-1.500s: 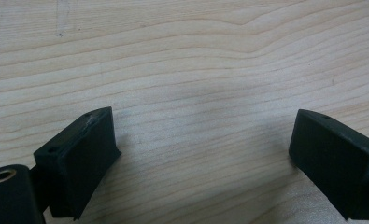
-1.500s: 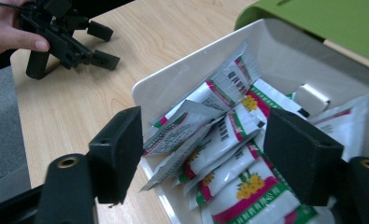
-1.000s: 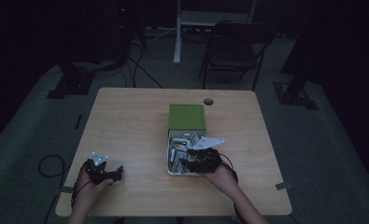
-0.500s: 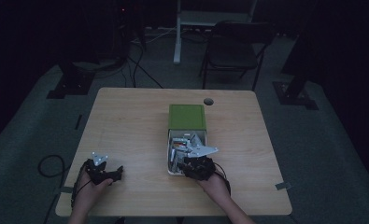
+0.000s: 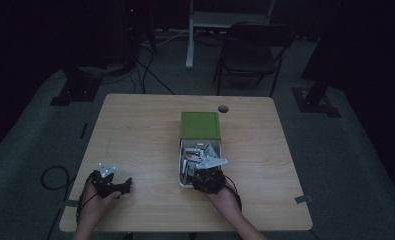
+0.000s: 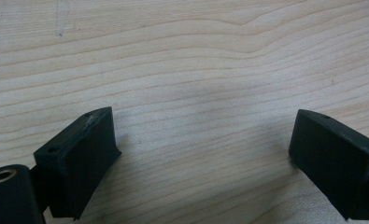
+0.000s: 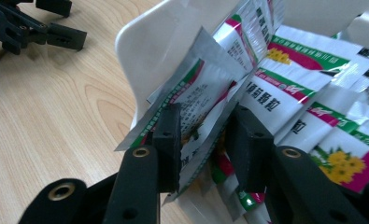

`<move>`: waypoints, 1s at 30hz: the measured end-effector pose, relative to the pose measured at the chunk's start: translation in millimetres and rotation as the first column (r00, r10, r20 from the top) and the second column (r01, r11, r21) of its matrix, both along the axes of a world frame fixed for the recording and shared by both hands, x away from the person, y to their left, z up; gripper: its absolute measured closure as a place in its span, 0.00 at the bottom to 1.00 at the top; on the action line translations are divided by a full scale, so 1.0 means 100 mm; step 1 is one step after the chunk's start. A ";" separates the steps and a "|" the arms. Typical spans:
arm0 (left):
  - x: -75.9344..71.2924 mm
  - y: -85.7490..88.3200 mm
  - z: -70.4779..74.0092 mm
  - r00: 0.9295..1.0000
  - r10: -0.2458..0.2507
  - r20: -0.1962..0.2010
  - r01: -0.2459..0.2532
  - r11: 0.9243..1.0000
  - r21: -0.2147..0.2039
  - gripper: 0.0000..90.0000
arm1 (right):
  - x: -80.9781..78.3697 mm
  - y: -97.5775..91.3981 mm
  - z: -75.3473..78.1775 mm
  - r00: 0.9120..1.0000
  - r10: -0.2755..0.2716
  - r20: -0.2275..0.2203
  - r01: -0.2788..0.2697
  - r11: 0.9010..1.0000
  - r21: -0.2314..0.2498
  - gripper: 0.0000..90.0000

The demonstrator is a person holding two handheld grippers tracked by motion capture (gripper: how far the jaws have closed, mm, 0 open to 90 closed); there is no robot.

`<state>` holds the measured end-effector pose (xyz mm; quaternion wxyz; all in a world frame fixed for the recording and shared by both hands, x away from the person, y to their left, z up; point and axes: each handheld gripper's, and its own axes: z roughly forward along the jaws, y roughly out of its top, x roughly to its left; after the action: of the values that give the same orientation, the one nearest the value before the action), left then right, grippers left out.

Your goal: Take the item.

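While closing on one packet (image 7: 198, 100) at the near end of the white box (image 5: 183, 165), right claw (image 7: 202, 140) needed a straight lift; left claw (image 6: 205, 154) rested open, left of box.

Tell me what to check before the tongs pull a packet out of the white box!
1. Right tongs around a packet: ok, the jaws have just been closing and stand on either side of one foil packet.
2. Just one packet caught: cannot tell, more packets crowd behind the right jaw.
3. Box free to give it up: ok, its green lid is off the packets.
4. Left tongs out of the way: ok, open and holding nothing, resting on the table far from the box.
5. Grip firm enough to lift: cannot tell.
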<state>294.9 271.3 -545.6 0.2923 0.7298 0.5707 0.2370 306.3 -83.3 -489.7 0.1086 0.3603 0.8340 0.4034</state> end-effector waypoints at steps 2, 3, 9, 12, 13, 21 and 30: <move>0.00 0.00 0.00 1.000 0.000 0.000 0.000 1.000 0.000 0.09 | 0.00 0.02 -0.01 1.000 -0.003 -0.009 0.003 1.000 -0.003 0.73; 0.00 0.00 0.00 1.000 0.000 0.000 0.000 1.000 0.000 0.09 | 0.00 0.03 -0.02 1.000 -0.007 -0.007 0.007 1.000 -0.008 0.74; 0.00 0.00 0.00 1.000 0.000 0.001 0.000 1.000 0.000 0.09 | 0.01 0.05 -0.05 1.000 -0.026 -0.005 0.026 0.999 -0.024 0.86; 0.00 0.00 0.00 1.000 0.001 0.001 -0.001 1.000 -0.001 0.09 | 0.01 0.05 -0.06 0.999 -0.035 -0.007 0.034 0.999 -0.023 0.88; 0.00 0.00 0.00 1.000 0.000 0.000 0.000 1.000 0.000 0.09 | 0.01 0.05 -0.06 0.999 -0.039 -0.014 0.039 0.999 -0.014 0.89; 0.00 0.00 0.00 1.000 0.001 0.001 -0.001 1.000 -0.001 0.09 | 0.03 -0.02 -0.02 0.998 -0.062 -0.029 0.063 0.998 0.030 0.90; 0.00 0.00 0.00 1.000 0.001 0.001 -0.001 1.000 -0.001 0.09 | 0.04 -0.14 0.19 0.996 -0.090 0.023 0.088 0.993 0.080 0.96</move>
<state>294.9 271.3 -545.7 0.2927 0.7294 0.5710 0.2372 310.6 -97.1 -470.4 0.1235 0.3957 0.7991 0.4354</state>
